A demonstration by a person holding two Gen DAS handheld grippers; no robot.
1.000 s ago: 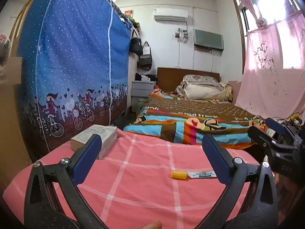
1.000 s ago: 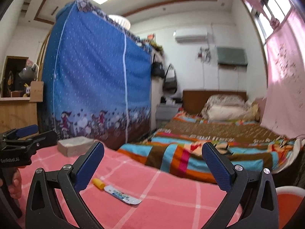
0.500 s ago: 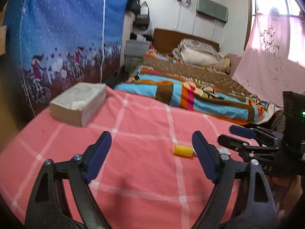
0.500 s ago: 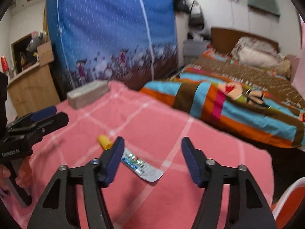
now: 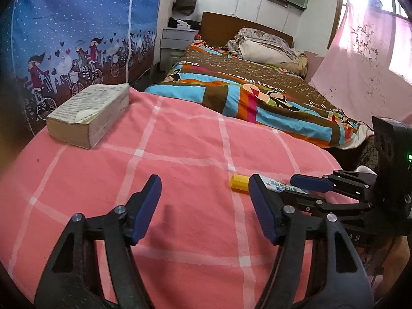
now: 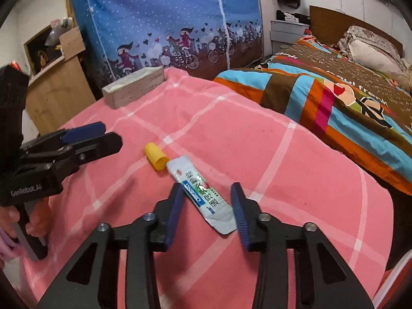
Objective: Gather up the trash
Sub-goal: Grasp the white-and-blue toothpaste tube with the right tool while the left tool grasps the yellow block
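A flattened toothpaste tube (image 6: 203,193) with a yellow cap (image 6: 155,155) lies on the pink checked cloth (image 6: 270,154). My right gripper (image 6: 206,188) points down over the tube's crimped end. Its jaws are closing with the tube between them, and the pads stand clear of the tube's sides. In the left wrist view the cap (image 5: 239,182) and tube (image 5: 279,186) lie to the right, with the right gripper (image 5: 293,187) over them. My left gripper (image 5: 204,182) hovers over bare cloth left of the cap, jaws closing on nothing. It also shows at the left (image 6: 110,135), held in a hand.
A thick worn book (image 5: 90,113) lies at the cloth's far left corner. Beyond the cloth's far edge is a bed with a striped blanket (image 5: 257,90). A blue printed curtain (image 6: 167,13) hangs behind, and a wooden cabinet (image 6: 59,90) stands at left.
Both grippers tipped down towards the cloth and their jaws narrowed. The right one came down over the tube; the left one moved closer to the cap.
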